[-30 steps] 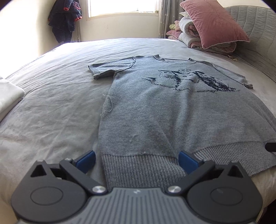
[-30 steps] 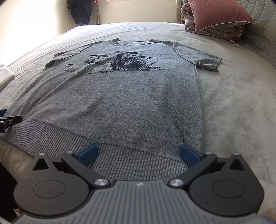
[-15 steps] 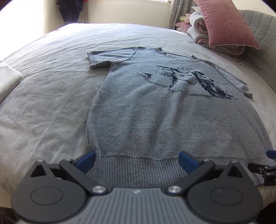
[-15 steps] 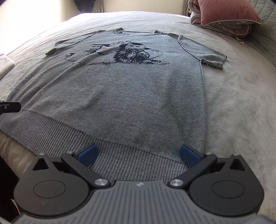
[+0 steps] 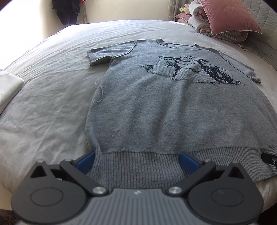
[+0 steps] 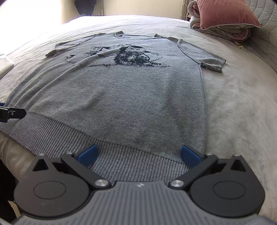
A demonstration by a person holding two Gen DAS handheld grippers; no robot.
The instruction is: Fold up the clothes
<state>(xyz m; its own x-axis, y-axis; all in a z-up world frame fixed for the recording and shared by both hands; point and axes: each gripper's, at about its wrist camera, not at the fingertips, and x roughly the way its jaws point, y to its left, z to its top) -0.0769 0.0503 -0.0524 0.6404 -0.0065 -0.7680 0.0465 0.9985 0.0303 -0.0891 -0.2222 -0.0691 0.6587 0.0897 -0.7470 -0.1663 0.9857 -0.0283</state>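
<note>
A grey knitted short-sleeved sweater with a dark blue and white picture on its chest lies flat, face up, on the bed, with its ribbed hem nearest me. It also shows in the right wrist view. My left gripper is open and empty over the hem's left corner. My right gripper is open and empty over the hem's right corner. The right gripper's tip shows at the right edge of the left wrist view. The left gripper's tip shows at the left edge of the right wrist view.
The bed has a pale grey sheet. A folded white cloth lies at its left edge. A pink pillow on folded quilts sits at the far right by the padded headboard. Dark clothes hang on the far wall.
Both grippers have risen and tilted down a little, so the sweater sits lower and fuller in view. The hem has straightened out flat. Both stay open.
</note>
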